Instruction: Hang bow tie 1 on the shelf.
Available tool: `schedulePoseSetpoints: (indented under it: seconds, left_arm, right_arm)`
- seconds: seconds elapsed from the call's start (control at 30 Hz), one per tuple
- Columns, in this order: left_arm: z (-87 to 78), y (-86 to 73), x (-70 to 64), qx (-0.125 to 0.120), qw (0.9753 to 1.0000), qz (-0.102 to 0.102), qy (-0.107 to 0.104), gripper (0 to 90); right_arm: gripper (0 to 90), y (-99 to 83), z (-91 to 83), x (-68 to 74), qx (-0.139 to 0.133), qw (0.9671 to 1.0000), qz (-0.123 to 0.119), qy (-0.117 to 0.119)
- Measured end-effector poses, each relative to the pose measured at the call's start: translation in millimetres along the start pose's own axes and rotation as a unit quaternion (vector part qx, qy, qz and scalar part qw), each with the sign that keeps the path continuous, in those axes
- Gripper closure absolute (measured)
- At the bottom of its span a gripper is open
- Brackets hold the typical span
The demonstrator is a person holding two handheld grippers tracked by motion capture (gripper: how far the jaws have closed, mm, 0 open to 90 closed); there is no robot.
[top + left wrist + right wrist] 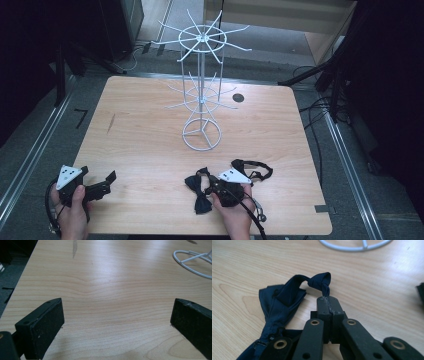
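A dark navy bow tie [196, 189] lies near the table's front edge, its strap [256, 167] looping off to the right. My right gripper [211, 185] is shut on it. In the right gripper view the closed jaws [328, 305] pinch a thin bit of fabric just below the knot of the bow tie [283, 296]. A white wire display rack [201, 95] with two tiers of hooks stands mid-table, and its ring base [354, 245] is just beyond the tie. My left gripper [107, 183] rests at the front left corner, open [117, 315] over bare wood.
The wooden table [140, 130] has a round cable hole [238, 97] behind the rack. The rack's ring base [192, 263] lies to the far right of the left gripper. Cables [320, 112] trail on the floor at the right; dark equipment surrounds the table.
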State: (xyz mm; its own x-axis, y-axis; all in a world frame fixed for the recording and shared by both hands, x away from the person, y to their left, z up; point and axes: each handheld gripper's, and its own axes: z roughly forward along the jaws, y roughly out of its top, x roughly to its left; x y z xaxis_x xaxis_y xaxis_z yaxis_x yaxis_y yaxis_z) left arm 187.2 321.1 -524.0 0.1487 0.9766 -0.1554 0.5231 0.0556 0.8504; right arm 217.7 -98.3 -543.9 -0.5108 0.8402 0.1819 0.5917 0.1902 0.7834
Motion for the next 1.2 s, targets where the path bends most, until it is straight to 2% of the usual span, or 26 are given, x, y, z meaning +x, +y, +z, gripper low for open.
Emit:
schedulePoseSetpoints:
  seconds: [0.03,0.07,0.2,0.33,0.43,0.63,0.7,0.77,1.07,1.2]
  left_arm:
    - [0.0,0.0,0.1,0.002,1.0,0.001,-0.001,0.0]
    - [-0.1,0.1,0.0,0.003,1.0,0.002,-0.001,0.0]
    - [0.6,0.4,0.4,0.004,1.0,0.001,-0.001,0.0]
    - [0.8,1.0,2.6,0.004,1.0,-0.008,-0.002,0.0]
    - [0.9,0.9,2.3,0.004,1.0,-0.006,-0.001,0.0]
    - [0.6,0.9,2.6,0.001,1.0,-0.008,-0.002,0.0]
    - [0.0,0.5,3.0,-0.002,0.9999,-0.01,-0.001,0.0]
    - [-1.2,-0.1,3.4,-0.004,0.9999,-0.012,-0.002,0.0]
    - [0.4,0.2,-0.2,0.001,1.0,0.004,-0.001,0.0]
    - [0.6,0.5,0.4,0.001,1.0,0.0,0.0,0.0]
  right_arm:
    - [90.0,0.4,-2.6,0.7,-0.008,1.0,-0.002,0.001]
    - [90.0,1.3,-8.0,2.0,-0.027,0.9996,-0.005,0.001]
    - [90.0,5.3,-15.0,2.9,-0.048,0.9988,-0.011,-0.002]
    - [90.0,14.9,-24.9,2.7,-0.073,0.9973,-0.012,-0.002]
    - [90.0,24.1,-30.6,3.7,-0.088,0.996,-0.016,-0.002]
    - [90.0,39.1,-38.8,5.5,-0.109,0.9936,-0.027,-0.011]
    - [90.0,44.7,-41.4,4.1,-0.111,0.9933,-0.026,-0.014]
    - [90.0,51.4,-44.8,2.8,-0.111,0.9929,-0.037,-0.018]
    - [90.0,74.3,-60.8,-4.6,-0.141,0.9892,-0.039,-0.012]
    - [90.0,77.4,-62.0,-6.3,-0.147,0.9884,-0.038,-0.011]
